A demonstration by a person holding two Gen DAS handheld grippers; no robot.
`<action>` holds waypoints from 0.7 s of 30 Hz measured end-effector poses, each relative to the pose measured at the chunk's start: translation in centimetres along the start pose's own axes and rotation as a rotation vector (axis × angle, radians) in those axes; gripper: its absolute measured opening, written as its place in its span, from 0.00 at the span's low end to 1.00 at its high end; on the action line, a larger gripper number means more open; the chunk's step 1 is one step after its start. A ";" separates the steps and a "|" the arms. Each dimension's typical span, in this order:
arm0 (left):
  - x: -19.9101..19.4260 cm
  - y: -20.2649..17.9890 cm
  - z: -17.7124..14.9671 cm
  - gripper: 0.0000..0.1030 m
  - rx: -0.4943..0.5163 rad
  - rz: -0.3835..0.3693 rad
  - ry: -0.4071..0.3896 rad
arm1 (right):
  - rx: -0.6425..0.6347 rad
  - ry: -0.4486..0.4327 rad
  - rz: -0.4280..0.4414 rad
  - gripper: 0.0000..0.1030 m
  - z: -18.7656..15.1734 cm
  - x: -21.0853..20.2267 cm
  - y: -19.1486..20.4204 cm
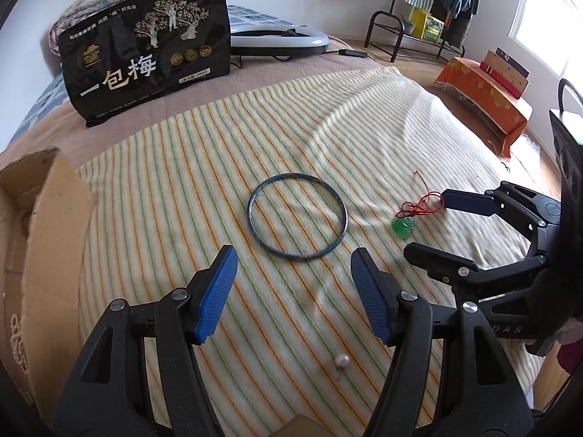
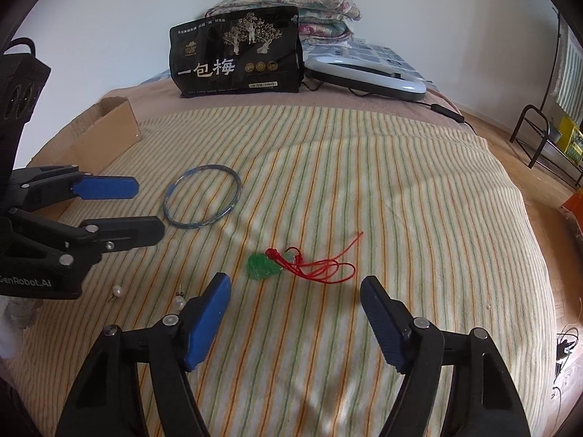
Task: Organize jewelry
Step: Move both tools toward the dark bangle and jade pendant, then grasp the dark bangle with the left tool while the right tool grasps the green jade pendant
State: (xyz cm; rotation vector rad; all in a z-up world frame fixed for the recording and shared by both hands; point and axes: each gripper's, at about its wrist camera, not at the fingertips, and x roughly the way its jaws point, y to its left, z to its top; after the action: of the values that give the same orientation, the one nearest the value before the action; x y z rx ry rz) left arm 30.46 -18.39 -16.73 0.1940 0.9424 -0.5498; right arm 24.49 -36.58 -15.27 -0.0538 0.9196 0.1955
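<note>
A blue bangle [image 1: 297, 215] lies flat on the striped blanket, just ahead of my open, empty left gripper [image 1: 293, 258]; it also shows in the right wrist view [image 2: 202, 196]. A green jade pendant [image 2: 263, 266] on a red cord [image 2: 320, 264] lies just ahead of my open, empty right gripper [image 2: 295, 289]; in the left wrist view the pendant [image 1: 403, 226] sits between the right gripper's fingertips [image 1: 430, 225]. One pearl earring [image 1: 341, 360] lies below my left gripper; two pearl earrings [image 2: 117, 291] [image 2: 178, 304] show in the right wrist view. The left gripper [image 2: 145, 211] shows there beside the bangle.
An open cardboard box [image 1: 40, 240] sits at the blanket's left edge, also in the right wrist view [image 2: 98, 127]. A black snack bag [image 1: 145, 51] stands at the back beside a grey device [image 2: 364, 73] with a cable. Folded quilts [image 2: 291, 3] lie behind.
</note>
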 end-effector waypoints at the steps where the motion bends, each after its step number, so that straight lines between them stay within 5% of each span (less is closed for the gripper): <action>1: 0.2 0.0 0.1 0.65 -0.001 0.000 0.002 | -0.005 0.002 0.000 0.70 0.1 0.2 0.1; 12: 2.1 -0.6 1.0 0.69 0.013 0.002 0.010 | -0.011 0.013 -0.027 0.48 1.0 1.5 -0.3; 21: 3.6 -0.9 1.9 0.71 0.032 0.043 0.014 | -0.002 0.010 -0.008 0.45 0.8 1.5 -1.0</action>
State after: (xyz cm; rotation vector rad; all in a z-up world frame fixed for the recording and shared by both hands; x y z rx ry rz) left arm 33.00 -21.23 -18.52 0.2464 0.9416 -0.5247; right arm 26.20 -37.25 -16.00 -0.0607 0.9293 0.1891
